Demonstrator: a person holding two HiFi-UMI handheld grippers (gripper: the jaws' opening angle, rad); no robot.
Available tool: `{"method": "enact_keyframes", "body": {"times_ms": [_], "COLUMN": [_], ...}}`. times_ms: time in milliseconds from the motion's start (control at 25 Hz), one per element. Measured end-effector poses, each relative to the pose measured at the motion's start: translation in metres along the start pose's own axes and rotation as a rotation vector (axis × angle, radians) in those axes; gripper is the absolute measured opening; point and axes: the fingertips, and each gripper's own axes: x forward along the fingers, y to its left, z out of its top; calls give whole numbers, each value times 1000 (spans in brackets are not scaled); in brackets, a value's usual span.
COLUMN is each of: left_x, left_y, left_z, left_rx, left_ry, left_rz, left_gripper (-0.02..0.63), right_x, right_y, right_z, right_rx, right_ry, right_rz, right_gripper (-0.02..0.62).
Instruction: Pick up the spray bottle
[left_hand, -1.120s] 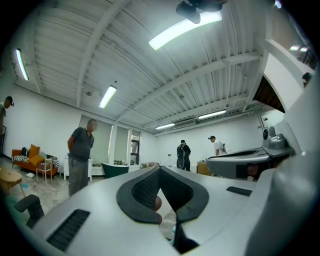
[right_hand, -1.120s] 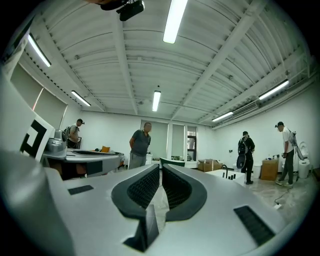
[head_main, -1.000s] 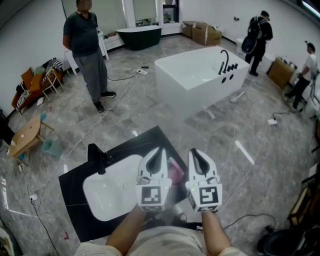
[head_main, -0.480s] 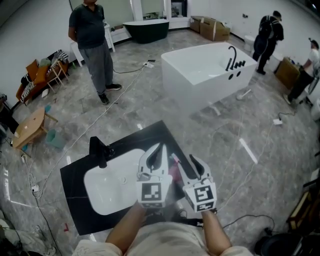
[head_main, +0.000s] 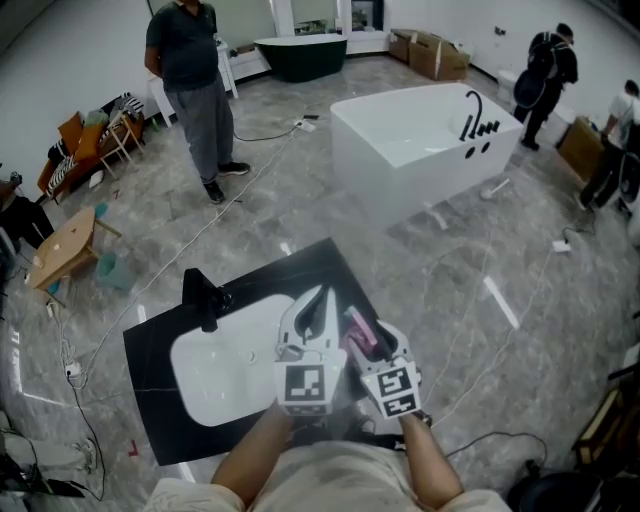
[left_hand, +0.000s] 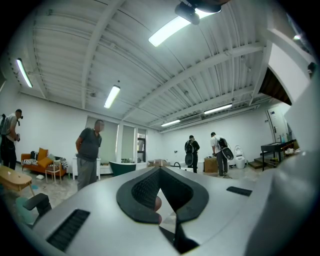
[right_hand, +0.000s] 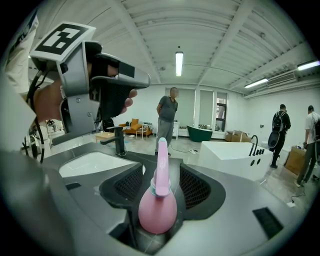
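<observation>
A pink spray bottle (head_main: 358, 328) stands on the black counter (head_main: 150, 400) to the right of the white sink (head_main: 225, 370). In the right gripper view the spray bottle (right_hand: 157, 207) sits upright between the jaws, its nozzle rising between the pads. My right gripper (head_main: 368, 340) tilts down around it; its jaws are opening and gaps show on both sides of the bottle. My left gripper (head_main: 322, 298) is held level over the sink's right edge, and its tips (left_hand: 160, 169) meet with nothing between them.
A black faucet (head_main: 205, 300) stands at the sink's far left side. A white bathtub (head_main: 420, 150) is on the floor beyond the counter. A person (head_main: 195, 80) stands at the back left, others at the back right. Cables run across the floor.
My right gripper has come down and tilted toward the pink bottle, its jaws spreading from shut to wide around it. The left gripper has stayed where it was.
</observation>
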Motion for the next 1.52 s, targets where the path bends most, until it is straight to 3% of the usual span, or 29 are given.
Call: {"method": "enact_keyframes", "body": {"times_ms": [520,680,1120,1520], "left_x": [-4,-6,-7,-5], "left_y": [9,11,15,9], "left_z": [-4,-5,-10,-8], "left_rx": [7,8,8,-9], "left_ry": [7,13,16,12], "left_rz": [20,24,26,15], "left_gripper": [2,2,2,2], "right_x": [18,18,19,-13], "right_y": [-4,-6,-5,-20], "right_z": [-11,-10,-9,38], "right_rx": [52,55,41,24], "right_ry": [10,-5,-7,-119], "right_rz": [-3,-23,-24,-73], "right_gripper": [218,153,147,146]}}
